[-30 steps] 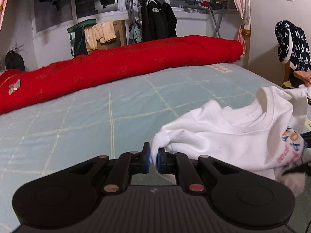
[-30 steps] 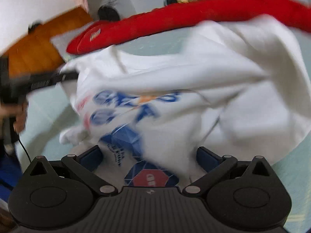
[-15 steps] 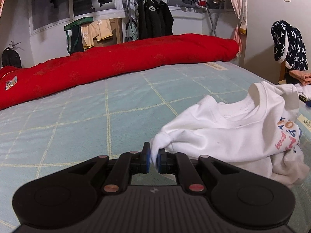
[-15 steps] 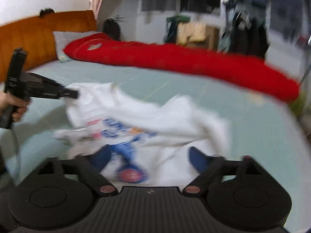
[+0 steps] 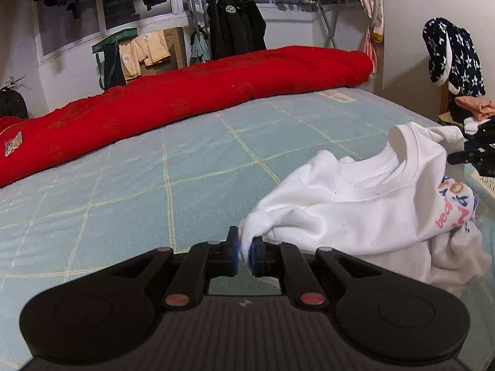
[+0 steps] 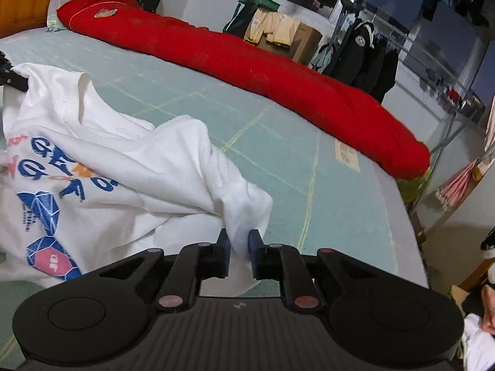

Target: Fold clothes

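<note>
1. The left tool [image 5: 243,255] has its two blue-padded fingers pinched almost together on a bunched corner of the white sweatshirt [image 5: 355,216]; only a thin wad of cloth separates the pads.
2. In the left wrist view the sweatshirt lies crumpled on the bed [image 5: 154,191], spreading from the tool toward 2 o'clock, with its ribbed neck opening standing up and coloured lettering on the fold at 3 o'clock.
3. The right tool [image 6: 238,253] grips another part of the same sweatshirt [image 6: 123,167]: white fabric fills the narrow gap between its fingers, which are closed against the cloth but sit a little wider apart than the left pair.
4. In the right wrist view the garment trails from the tool toward 10 o'clock, front side up, showing blue letters and a blue-and-pink geometric print near 9 o'clock.
5. The black tip of the left tool shows at the far left edge of the right view, touching the sweatshirt's far end; the right tool likewise appears at 3 o'clock in the left view.
6. The bed has a pale green sheet with thin yellow grid lines.
7. A long red quilt [image 5: 185,105] lies rolled along the far edge of the bed, well apart from the sweatshirt.
8. Dark jackets [image 5: 235,27] hang beyond the quilt at 12 o'clock in the left view.
</note>
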